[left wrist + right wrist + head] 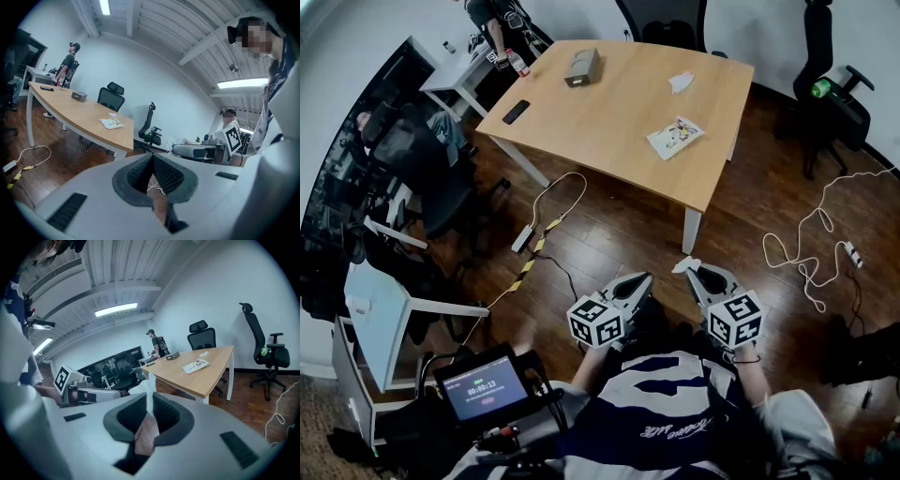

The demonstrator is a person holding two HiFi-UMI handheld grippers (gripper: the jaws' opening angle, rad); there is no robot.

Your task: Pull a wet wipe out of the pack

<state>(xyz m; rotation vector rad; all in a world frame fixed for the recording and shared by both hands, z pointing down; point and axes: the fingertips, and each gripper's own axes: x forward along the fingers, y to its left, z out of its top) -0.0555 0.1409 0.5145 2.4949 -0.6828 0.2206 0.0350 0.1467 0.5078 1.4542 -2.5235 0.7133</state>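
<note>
Head view: right gripper and left gripper side by side over wooden floor, well short of table. Jaws of right gripper clamped on white wet wipe, its end sticking past tips. Jaws of left gripper pressed together, nothing between. Flat wipe pack on table near right edge, well apart from both.

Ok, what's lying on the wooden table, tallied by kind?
Printed flat pack: 1
Grey box: 1
Black flat device: 1
Crumpled white sheet: 1
Total on the table: 4
</note>
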